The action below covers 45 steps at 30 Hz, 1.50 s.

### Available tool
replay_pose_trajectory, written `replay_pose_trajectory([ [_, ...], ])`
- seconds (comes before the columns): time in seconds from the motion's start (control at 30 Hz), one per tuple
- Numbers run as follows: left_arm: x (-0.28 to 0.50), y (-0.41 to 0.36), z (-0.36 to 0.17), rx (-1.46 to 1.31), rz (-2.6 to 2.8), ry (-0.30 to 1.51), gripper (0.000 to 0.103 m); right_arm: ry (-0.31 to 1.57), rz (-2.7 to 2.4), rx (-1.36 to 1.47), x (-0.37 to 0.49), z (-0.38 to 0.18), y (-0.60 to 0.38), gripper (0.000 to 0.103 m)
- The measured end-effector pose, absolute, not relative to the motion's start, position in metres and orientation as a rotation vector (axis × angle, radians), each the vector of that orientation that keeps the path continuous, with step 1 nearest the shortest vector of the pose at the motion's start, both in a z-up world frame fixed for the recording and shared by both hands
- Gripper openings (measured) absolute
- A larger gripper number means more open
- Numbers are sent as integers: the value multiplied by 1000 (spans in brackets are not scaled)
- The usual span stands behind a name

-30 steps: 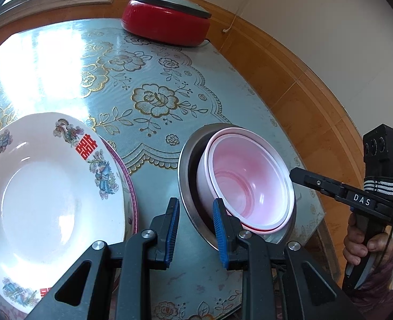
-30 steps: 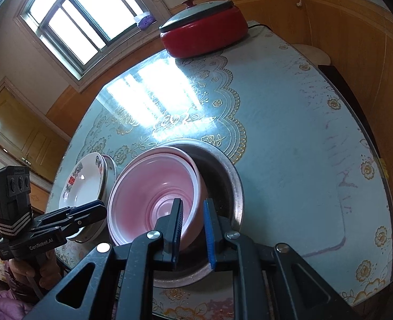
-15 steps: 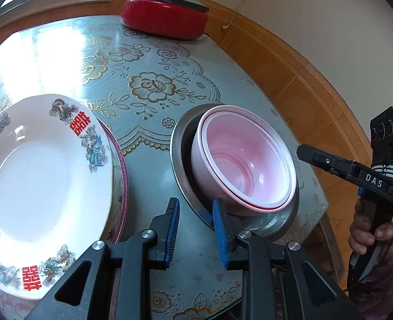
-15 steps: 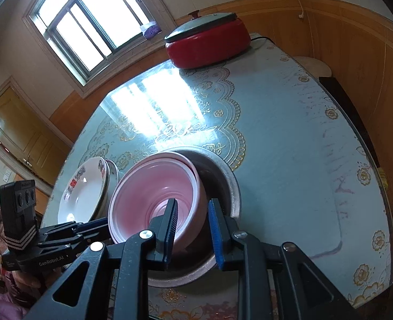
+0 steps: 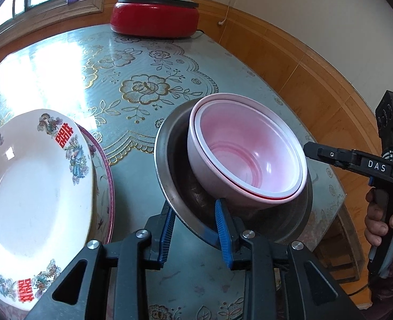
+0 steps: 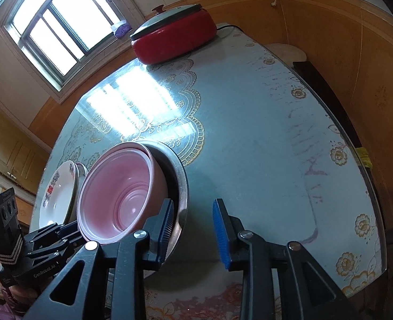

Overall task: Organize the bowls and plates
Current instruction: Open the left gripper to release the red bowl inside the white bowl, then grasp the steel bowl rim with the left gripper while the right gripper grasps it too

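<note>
On the left of the desk (image 5: 63,85) sits a stack of plates (image 5: 33,186). Just right, the left gripper (image 5: 193,229) straddles the rim of a metal bowl (image 5: 169,181) holding nested pink bowls (image 5: 249,154), jaws parted. The right gripper (image 6: 193,229) gapes wide, holding nothing.
</note>
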<state>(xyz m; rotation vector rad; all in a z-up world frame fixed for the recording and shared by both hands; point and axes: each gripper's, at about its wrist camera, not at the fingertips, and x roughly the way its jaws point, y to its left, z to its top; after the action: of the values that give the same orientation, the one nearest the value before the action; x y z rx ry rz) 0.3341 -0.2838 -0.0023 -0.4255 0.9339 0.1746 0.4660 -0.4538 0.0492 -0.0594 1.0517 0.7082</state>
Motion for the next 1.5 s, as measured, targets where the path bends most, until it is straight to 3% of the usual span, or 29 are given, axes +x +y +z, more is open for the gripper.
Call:
replay_pose_trajectory([
  [0.4, 336, -287, -2, -331, 169, 920, 38, 1046, 634, -57, 457, 41, -455, 36],
  [0.6, 329, -287, 3, -293, 81, 900, 59, 1030, 540, 19, 435, 45, -476, 36],
  [0.7, 323, -284, 10, -279, 48, 876, 60, 1036, 512, 22, 424, 48, -478, 36],
  [0.87, 321, -278, 9, -271, 18, 887, 58, 1031, 525, 68, 422, 55, -476, 36],
  [0.93, 322, -277, 9, -258, 30, 892, 46, 1035, 526, 45, 427, 56, -470, 36],
  [1.03, 324, -277, 10, -259, 43, 885, 39, 1050, 546, -21, 440, 54, -458, 33],
  [1.23, 332, -279, 3, -291, 112, 888, 38, 1119, 665, -120, 463, 41, -433, 27],
  [1.33, 334, -286, -1, -279, 161, 882, 34, 1119, 708, -183, 470, 36, -424, 10],
  [1.5, 327, -296, -3, -350, 156, 828, 34, 1092, 774, -253, 480, 39, -427, 10],
])
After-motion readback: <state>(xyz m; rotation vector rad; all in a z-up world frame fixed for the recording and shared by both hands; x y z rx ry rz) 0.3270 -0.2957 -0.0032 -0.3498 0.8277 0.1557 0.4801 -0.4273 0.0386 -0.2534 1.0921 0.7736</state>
